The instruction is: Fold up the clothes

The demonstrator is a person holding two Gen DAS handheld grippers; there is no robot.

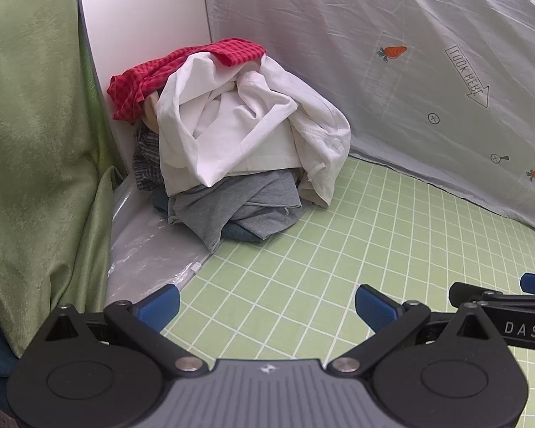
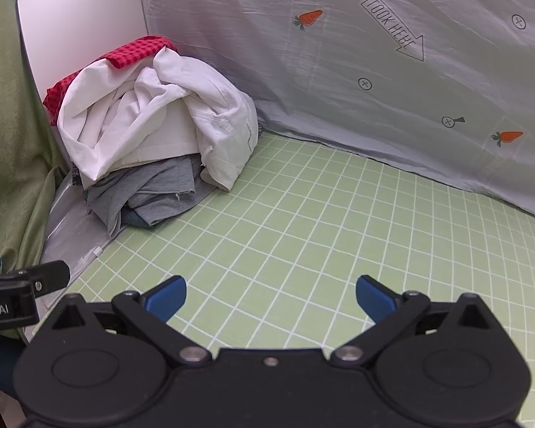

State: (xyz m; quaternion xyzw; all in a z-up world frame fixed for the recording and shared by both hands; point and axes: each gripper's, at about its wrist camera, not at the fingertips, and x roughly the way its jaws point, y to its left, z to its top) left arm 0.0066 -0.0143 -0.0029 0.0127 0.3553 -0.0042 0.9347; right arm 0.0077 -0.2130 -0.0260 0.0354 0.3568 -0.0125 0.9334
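I see the green grid tablecloth [image 2: 303, 221] bare in front of me, with the grey carrot-print sheet [image 2: 374, 71] hanging behind it. The clothes pile [image 1: 239, 149] sits in the far left corner: white garment [image 2: 153, 121] on grey garment [image 2: 149, 192], red checked cloth [image 1: 182, 71] on top. My left gripper [image 1: 267, 306] and right gripper [image 2: 271, 297] hover over the cloth, fingers spread wide, holding nothing.

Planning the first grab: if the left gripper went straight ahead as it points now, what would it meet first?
Probably the green checked cloth, then the clothes pile: the left gripper is open, aimed at the grey garment under the white one. Depth is unclear.
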